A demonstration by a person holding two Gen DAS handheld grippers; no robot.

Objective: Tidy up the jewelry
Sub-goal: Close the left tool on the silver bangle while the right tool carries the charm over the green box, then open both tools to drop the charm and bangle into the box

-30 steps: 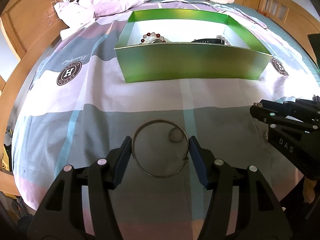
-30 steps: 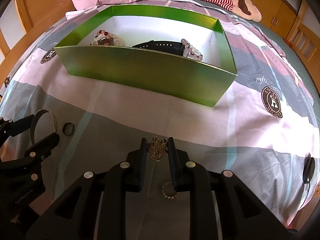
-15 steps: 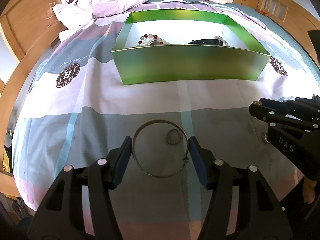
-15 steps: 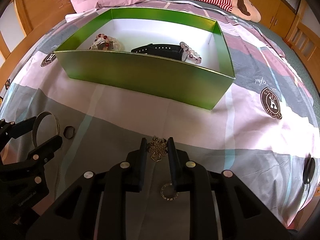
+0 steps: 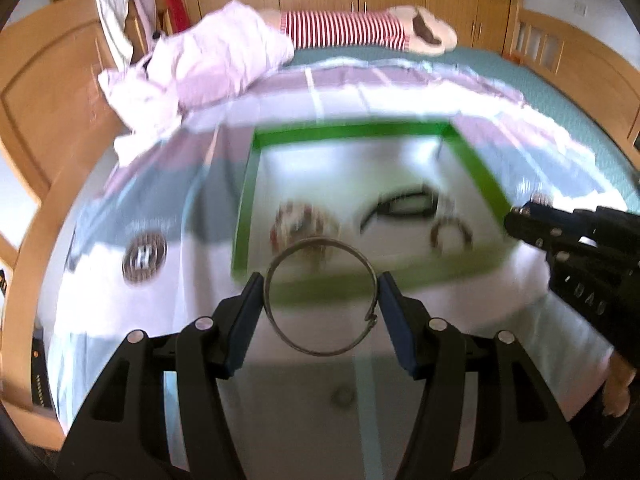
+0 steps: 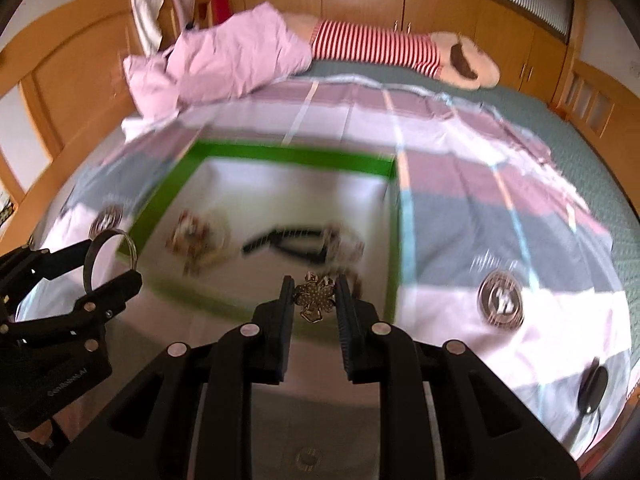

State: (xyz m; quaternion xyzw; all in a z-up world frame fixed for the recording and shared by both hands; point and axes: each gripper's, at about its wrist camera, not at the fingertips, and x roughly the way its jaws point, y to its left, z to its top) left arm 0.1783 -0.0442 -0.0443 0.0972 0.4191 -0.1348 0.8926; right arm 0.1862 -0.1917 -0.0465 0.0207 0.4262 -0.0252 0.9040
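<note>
My left gripper (image 5: 320,292) is shut on a thin metal bangle (image 5: 276,322), held in the air above the near wall of the green box (image 5: 244,208). My right gripper (image 6: 314,292) is shut on a flower-shaped brooch (image 6: 316,298), also lifted over the near part of the green box (image 6: 394,248). The box holds a beaded bracelet (image 5: 304,220), a black strap (image 5: 400,208) and another bead bracelet (image 5: 450,234), all blurred by motion. A small ring (image 5: 343,397) lies on the bedspread below the left gripper. A sparkly ring (image 6: 307,458) lies on the bedspread below the right gripper.
The box sits on a patchwork bedspread (image 6: 500,200). A pink crumpled cover (image 6: 232,60) and a striped plush toy (image 6: 380,50) lie at the far end. A wooden bed frame (image 5: 48,100) borders the left. A black object (image 6: 592,388) lies at the right.
Both grippers have risen off the bedspread and moved forward over the box, carrying the bangle and the brooch. The two rings stayed on the bedspread.
</note>
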